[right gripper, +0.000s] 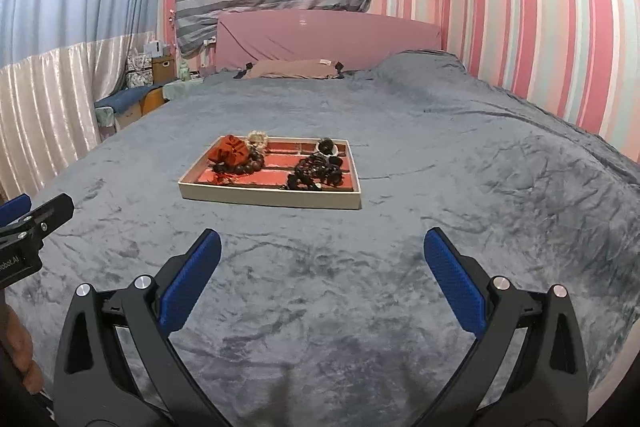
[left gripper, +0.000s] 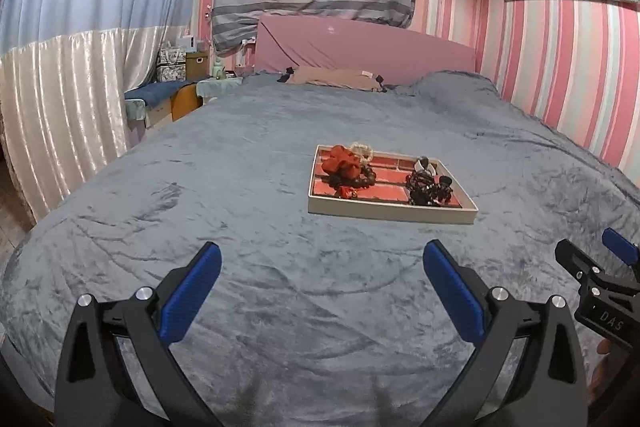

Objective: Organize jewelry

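Observation:
A white jewelry tray [left gripper: 390,213] [right gripper: 268,201] with red compartments lies on the grey bed. In it sit a red scrunchie [left gripper: 340,159] [right gripper: 230,151], a dark bead bracelet [left gripper: 356,179] [right gripper: 240,167], a pearl piece [left gripper: 362,149] [right gripper: 258,137] and black hair clips [left gripper: 428,187] [right gripper: 316,173]. My left gripper [left gripper: 322,259] is open and empty, well short of the tray. My right gripper [right gripper: 322,247] is open and empty, also short of the tray. Each gripper shows at the edge of the other's view.
The grey blanket [left gripper: 240,147] covers the whole bed. A pink headboard [left gripper: 360,47] and a pillow [left gripper: 332,77] are at the far end. A nightstand with boxes [left gripper: 180,75] stands at the left by the curtains. A striped wall is on the right.

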### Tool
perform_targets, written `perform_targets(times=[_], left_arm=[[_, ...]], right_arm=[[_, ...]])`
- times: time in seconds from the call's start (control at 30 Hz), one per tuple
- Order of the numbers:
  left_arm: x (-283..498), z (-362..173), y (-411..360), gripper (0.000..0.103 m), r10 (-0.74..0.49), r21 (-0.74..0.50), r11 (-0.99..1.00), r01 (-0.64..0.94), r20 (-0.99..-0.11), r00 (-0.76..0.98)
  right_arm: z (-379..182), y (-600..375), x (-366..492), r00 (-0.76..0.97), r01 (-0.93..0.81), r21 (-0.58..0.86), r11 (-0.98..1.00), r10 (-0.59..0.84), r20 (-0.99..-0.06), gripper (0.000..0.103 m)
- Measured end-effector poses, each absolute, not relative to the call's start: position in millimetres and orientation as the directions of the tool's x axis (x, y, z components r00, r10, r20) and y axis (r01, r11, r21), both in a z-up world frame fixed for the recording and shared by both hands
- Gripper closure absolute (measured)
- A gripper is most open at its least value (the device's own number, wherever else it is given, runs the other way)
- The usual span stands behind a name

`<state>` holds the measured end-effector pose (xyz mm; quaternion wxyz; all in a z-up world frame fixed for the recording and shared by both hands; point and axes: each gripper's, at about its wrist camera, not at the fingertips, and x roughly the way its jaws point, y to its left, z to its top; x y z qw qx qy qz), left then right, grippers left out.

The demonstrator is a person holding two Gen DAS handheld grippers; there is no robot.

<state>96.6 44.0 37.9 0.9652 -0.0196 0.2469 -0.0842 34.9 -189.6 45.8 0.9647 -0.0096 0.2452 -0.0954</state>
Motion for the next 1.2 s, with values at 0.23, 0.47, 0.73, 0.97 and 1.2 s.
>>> perform_targets(times=[0.23, 0.47, 0.73, 0.97, 1.2], left_arm=[[103, 25, 34, 0.004, -0.172, -0.061, 0.985, 0.164, -0.499, 0.849], [98, 20, 25, 0.004, -0.163, -0.020, 0.984, 0.177, -0.494, 0.854], [92, 22, 22, 0.004, -0.179, -0.015, 0.980, 0.196, -0.482, 0.858], [88, 24, 20, 0.004, -0.170, 0.003, 0.981, 0.195, -0.470, 0.866], [86, 26, 19, 0.004, -0.159, 0.016, 0.982, 0.187, -0.459, 0.874]], right_arm=[[40, -195, 32, 0.856, 0.188, -0.066, 0.980, -0.196, -0.478, 0.004], [39, -197, 31, 0.856, 0.187, -0.059, 0.981, -0.192, -0.480, 0.004], [40, -195, 30, 0.857, 0.191, -0.064, 0.979, -0.199, -0.475, 0.004], [39, -194, 30, 0.857, 0.193, -0.067, 0.979, -0.201, -0.474, 0.004], [39, -194, 30, 0.856, 0.194, -0.068, 0.979, -0.203, -0.475, 0.004]])
